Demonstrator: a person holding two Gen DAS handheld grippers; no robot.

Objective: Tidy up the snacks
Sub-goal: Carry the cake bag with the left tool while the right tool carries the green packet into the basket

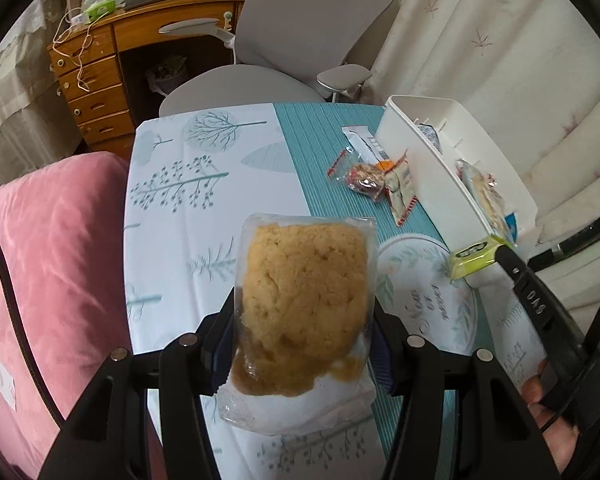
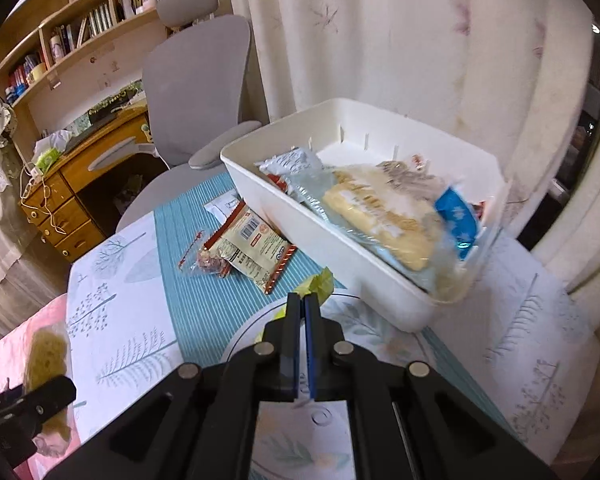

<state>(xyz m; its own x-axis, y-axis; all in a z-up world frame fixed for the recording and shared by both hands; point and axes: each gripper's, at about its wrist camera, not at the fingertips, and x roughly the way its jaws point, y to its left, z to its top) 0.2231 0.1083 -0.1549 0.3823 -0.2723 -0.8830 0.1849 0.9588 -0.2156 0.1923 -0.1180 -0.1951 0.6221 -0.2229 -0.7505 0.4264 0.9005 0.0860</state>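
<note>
Left gripper (image 1: 304, 320) clamps my wrapped cake (image 1: 304, 300); right gripper (image 2: 302, 300) pinches a green packet (image 2: 318, 284). Box (image 2: 332, 240) at two o'clock is part-filled; three snacks (image 2: 244, 248) wait outside.

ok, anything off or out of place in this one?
The white bin sits askew: one end rides up on the round plate, so it tilts. Three packets lie loose on the teal mat beside it. The cake packet in the left gripper has a brown smear inside its wrapper.
</note>
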